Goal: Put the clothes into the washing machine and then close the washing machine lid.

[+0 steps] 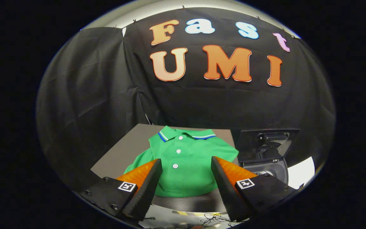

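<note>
Claw (186, 163) spread wide, empty, above folded green polo shirt (183, 159) beside open washing machine (267, 149)

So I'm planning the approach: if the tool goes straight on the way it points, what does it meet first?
Most likely the green polo shirt lying on the table, framed between the open tool's fingers; depth is hard to judge.

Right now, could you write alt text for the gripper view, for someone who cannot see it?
A folded green polo shirt lies on a grey table, just ahead of the open gripper, whose fingers are spread apart and touch nothing. Beside the shirt stands a washing machine with its dark lid raised.
</note>
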The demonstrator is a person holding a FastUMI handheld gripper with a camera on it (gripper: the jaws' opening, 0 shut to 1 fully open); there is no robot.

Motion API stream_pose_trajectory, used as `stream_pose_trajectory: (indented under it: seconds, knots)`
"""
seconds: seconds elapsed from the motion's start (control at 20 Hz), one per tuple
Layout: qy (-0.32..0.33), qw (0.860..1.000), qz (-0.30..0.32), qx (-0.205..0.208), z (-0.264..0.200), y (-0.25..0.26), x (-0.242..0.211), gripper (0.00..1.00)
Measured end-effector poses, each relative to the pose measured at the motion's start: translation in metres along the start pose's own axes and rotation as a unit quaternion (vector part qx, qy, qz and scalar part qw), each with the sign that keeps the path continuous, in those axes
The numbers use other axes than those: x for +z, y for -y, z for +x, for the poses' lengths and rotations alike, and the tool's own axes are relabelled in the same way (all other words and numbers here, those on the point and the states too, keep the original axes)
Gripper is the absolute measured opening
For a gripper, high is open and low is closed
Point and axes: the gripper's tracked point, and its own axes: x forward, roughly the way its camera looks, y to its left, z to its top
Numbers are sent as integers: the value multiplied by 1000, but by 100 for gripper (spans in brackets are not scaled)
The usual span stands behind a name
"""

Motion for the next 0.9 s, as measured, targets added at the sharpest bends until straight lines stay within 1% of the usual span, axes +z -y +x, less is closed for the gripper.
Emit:
stream_pose_trajectory:
  seconds: [0.15, 0.3, 0.4, 0.45, 0.55, 0.7, 0.8, 0.9]
  knots:
    - [-37, 999, 3, -5, 19, -3, -20, 99]
    - [-43, 999, -1, -12, 26, -3, -21, 99]
    - [-56, 998, -6, -6, 34, -6, -28, 98]
    - [-56, 998, -1, -4, 35, -5, -29, 95]
    - [-63, 998, 15, 10, 35, -5, -30, 83]
    - [-65, 996, 46, 30, 34, 0, -27, 50]
    - [-63, 996, 46, 41, 29, 5, -23, 28]
    - [-53, 997, 41, 43, 23, 15, -15, 16]
